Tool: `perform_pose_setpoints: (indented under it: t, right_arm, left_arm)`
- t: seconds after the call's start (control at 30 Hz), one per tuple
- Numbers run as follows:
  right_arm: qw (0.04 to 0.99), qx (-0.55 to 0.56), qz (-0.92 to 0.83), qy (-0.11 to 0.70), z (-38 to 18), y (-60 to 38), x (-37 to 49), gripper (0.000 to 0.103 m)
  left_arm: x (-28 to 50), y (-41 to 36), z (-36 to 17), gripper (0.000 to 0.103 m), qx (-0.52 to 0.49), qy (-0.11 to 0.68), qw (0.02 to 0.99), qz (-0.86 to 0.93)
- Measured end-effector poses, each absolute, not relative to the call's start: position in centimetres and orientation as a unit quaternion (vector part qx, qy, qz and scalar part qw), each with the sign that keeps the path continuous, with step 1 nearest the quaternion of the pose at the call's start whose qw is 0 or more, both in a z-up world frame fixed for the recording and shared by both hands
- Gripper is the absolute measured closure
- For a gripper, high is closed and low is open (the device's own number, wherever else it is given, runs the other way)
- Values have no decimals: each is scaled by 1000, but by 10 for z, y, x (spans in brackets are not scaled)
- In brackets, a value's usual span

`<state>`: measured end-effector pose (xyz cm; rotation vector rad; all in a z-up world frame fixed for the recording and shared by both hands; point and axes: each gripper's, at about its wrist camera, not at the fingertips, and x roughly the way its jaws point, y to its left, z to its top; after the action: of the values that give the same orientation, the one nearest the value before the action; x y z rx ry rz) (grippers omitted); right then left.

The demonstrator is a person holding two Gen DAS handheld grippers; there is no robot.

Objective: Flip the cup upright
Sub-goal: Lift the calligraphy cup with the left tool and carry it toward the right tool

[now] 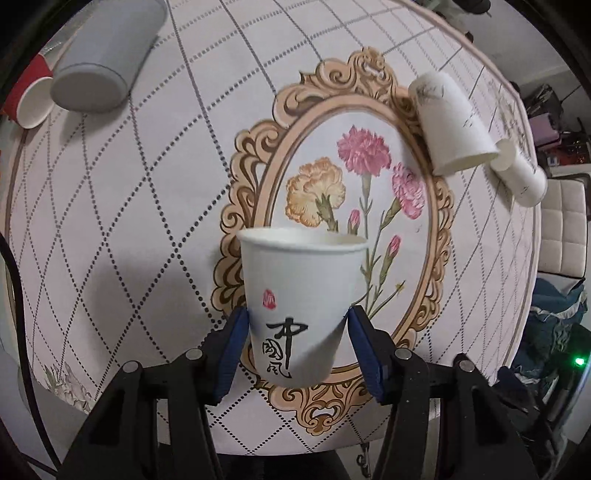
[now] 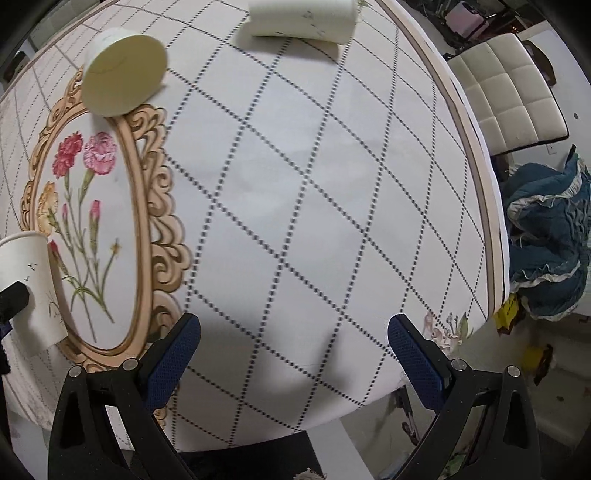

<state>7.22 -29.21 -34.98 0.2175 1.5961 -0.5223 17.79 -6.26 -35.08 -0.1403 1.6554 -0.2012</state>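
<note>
My left gripper (image 1: pixel 298 325) is shut on a white paper cup with black calligraphy (image 1: pixel 301 295). The cup is upright, mouth up, held over the flower print of the table. Its wall is dented by the right finger. The same cup (image 2: pixel 31 280) shows at the left edge of the right wrist view with part of the left gripper on it. My right gripper (image 2: pixel 293 332) is open and empty above the checked tablecloth.
Two white cups lie on their sides at the far right (image 1: pixel 452 123) (image 1: pixel 522 175), seen also in the right wrist view (image 2: pixel 123 74) (image 2: pixel 301 16). A grey cup (image 1: pixel 105 55) and a red cup (image 1: pixel 31 98) lie at far left. A white chair (image 2: pixel 506 96) and blue cloth (image 2: pixel 546 243) lie beyond the table edge (image 2: pixel 487 206).
</note>
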Motion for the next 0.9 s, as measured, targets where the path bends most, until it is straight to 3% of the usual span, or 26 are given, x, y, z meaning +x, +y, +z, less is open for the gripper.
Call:
perform_pose_setpoints:
  t: [0.37,0.47,0.57,0.63,0.7,0.9]
  right_arm:
    - [668,106,-228,700,-347,-312,66,1]
    - [673,105,-222,698,-344,-310,66,1]
    - [680,101,-220,692,-339,-310,66,1]
    - [683,103,-219,689,-335,-308,66,1]
    - [686,105,-218,686,-332,-309,64,1]
    - [695,104,-212,679,-322,-305,59,1]
  left_arm:
    - [186,-79,-350,48,-20,736,672,-83]
    - [188,-81,-341,26,-10,726,683,-80]
    - [190,-81,-328,25,-3,709,701,-76]
    - [189,-78,-319,18,2,695,716,-68]
    - [188,-72,-309,1,3,679,732,-61]
    - [171,-38,-291,0,29,645,763,-30]
